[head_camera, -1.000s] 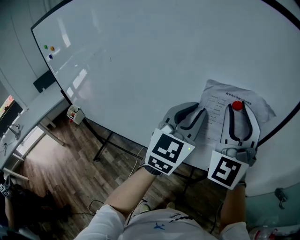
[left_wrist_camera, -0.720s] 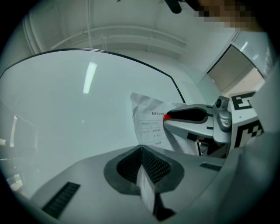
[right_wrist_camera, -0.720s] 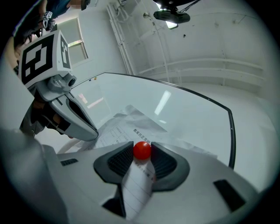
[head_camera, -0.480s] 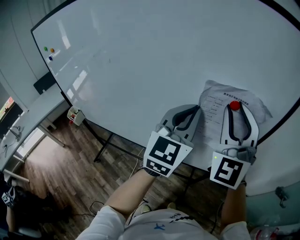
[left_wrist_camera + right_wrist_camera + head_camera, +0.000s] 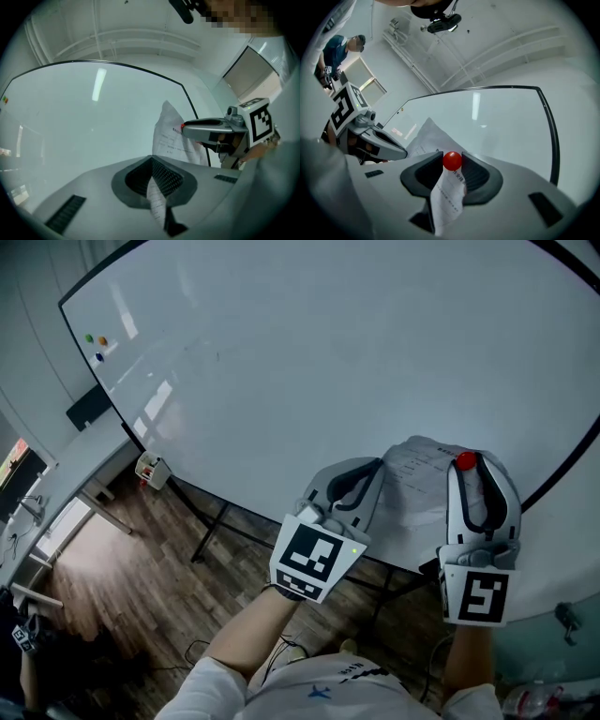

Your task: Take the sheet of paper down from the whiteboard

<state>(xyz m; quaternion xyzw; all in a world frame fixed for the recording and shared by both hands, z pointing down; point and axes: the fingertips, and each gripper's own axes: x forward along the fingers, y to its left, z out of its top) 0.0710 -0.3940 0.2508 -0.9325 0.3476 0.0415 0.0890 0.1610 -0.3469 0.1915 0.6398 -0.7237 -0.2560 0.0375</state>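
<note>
- sheet of paper (image 5: pixel 422 482): printed, crumpled; at the near right of the whiteboard (image 5: pixel 309 362), spanning both tools.
- left tool (image 5: pixel 373 471): jaws closed flat on the sheet's left edge.
- right tool (image 5: pixel 468 474): jaws have just been closing; tips press a red magnet (image 5: pixel 452 160), with a fold of the sheet between them below it.
- small coloured magnets (image 5: pixel 95 337): far left corner of the whiteboard, well apart from the sheet.
</note>
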